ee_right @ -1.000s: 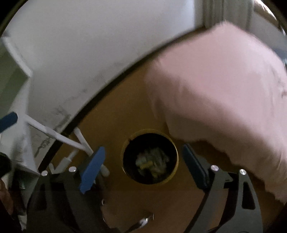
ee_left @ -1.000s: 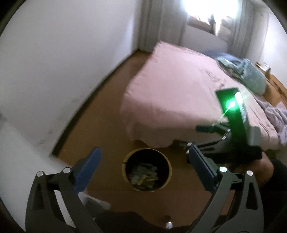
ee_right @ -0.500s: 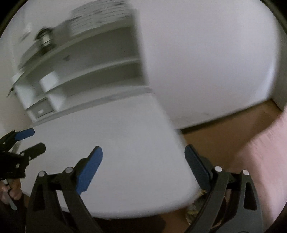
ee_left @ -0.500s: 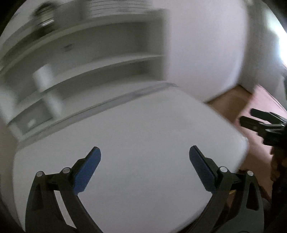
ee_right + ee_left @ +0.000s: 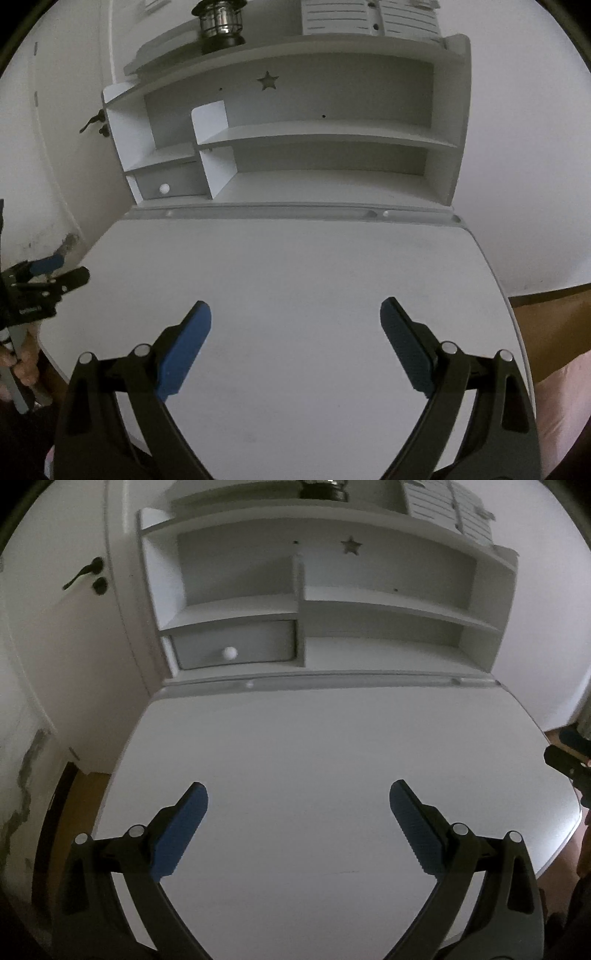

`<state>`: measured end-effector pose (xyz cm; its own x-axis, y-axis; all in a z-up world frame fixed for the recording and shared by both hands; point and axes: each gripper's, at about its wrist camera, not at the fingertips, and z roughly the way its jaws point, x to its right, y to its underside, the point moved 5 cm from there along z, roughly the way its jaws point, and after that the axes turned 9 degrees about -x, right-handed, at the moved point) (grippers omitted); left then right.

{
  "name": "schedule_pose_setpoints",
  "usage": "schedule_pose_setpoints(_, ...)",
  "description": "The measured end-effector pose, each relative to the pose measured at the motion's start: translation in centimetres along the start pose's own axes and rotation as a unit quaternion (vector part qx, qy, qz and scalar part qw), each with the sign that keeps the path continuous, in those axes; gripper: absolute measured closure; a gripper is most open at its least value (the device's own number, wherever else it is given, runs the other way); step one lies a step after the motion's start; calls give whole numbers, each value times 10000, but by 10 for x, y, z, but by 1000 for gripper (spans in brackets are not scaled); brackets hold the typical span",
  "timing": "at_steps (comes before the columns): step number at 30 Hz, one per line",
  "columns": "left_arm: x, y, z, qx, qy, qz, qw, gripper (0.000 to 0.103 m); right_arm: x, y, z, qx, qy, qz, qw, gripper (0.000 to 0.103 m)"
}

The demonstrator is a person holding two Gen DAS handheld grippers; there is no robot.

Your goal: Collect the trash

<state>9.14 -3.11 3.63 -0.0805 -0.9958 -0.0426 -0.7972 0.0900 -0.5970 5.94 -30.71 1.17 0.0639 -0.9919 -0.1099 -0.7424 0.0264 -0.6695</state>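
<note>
Both grippers hung over the white desk [image 5: 332, 746], nothing held: left gripper [image 5: 298, 800] with jaws spread wide, right gripper [image 5: 295, 319] likewise. I saw no trash in either view. Behind the desk stood a hutch [image 5: 332, 129], drawer [image 5: 236, 644] closed, lantern [image 5: 220, 22] on top.

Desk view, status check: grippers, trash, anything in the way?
Left gripper open, empty. Right gripper open, empty. Both over the white desk; no trash in sight there or on the shelf unit. Nothing in the way.
</note>
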Motion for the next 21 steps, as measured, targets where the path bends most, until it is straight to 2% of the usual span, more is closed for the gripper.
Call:
schedule_pose_setpoints(6, -3, 1, 2, 12, -139, 23, 9999, 7, 2, 8, 3, -39, 8, -21, 10000, 13)
schedule_pose_setpoints(21, -2, 3, 3, 37, -162, 19, 9999, 7, 11, 6, -3, 28, 47, 86, 9999, 13)
